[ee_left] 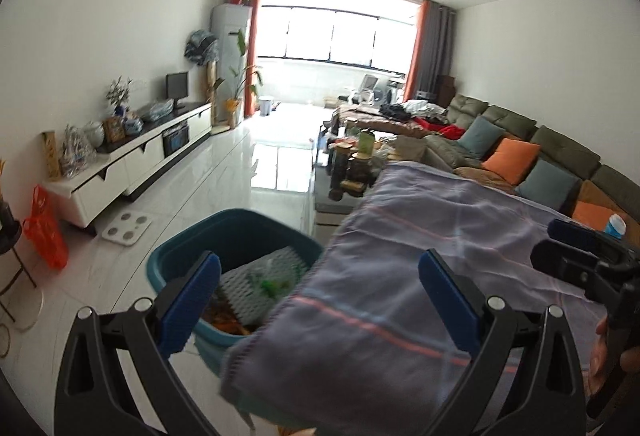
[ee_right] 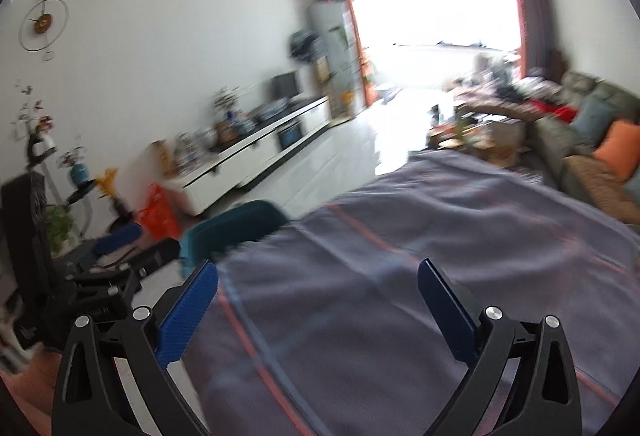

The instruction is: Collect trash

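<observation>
Both tools are standing spread and empty: the left tool (ee_left: 318, 300) is hanging over the worktop's (ee_left: 400, 276) edge beside the bin (ee_left: 188, 256), and the right tool (ee_right: 318, 300) is hovering above the cloth. Trash (ee_left: 260, 280) is already lying inside the bin on the floor. This looks like the gap between drops; the cloth is showing no litter, so the next move calls for finding another piece before closing on anything.

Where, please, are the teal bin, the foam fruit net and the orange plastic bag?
teal bin (ee_left: 176, 256): left wrist view, left rim.
foam fruit net (ee_left: 240, 286): left wrist view, white mesh.
orange plastic bag (ee_left: 45, 232): left wrist view, bag's middle.
</observation>
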`<action>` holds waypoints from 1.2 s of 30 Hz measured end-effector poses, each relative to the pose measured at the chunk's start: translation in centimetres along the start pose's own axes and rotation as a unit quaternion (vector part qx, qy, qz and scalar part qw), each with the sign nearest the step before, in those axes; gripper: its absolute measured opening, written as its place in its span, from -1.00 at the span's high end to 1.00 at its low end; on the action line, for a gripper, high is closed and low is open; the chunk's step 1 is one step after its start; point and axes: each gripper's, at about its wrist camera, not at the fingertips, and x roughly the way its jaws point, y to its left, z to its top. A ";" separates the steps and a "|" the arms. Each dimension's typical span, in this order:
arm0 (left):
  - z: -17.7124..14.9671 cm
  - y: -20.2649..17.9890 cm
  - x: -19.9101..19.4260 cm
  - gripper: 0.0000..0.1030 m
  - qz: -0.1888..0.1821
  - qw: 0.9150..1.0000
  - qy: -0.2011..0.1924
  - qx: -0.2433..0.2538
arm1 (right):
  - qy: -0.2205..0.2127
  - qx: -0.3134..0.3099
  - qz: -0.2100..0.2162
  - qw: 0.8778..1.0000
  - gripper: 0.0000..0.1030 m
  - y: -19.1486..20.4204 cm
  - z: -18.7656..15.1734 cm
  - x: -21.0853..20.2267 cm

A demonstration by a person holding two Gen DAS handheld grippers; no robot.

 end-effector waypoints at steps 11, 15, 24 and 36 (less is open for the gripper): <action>-0.5 -11.1 -1.7 -0.93 -0.086 0.991 -0.059 0.078 | -0.076 0.044 -0.178 0.980 -0.93 -6.0 -4.4 -8.6; -0.9 -13.8 -2.1 -0.93 -0.110 0.987 -0.076 0.091 | -0.093 0.059 -0.224 0.968 -0.93 -7.7 -5.9 -11.1; -1.6 -18.1 -2.8 -0.93 -0.143 0.977 -0.106 0.114 | -0.119 0.084 -0.282 0.948 -0.93 -9.7 -7.5 -14.6; -2.1 -20.2 -3.1 -0.93 -0.154 0.972 -0.121 0.127 | -0.136 0.096 -0.314 0.935 -0.93 -10.4 -8.4 -16.7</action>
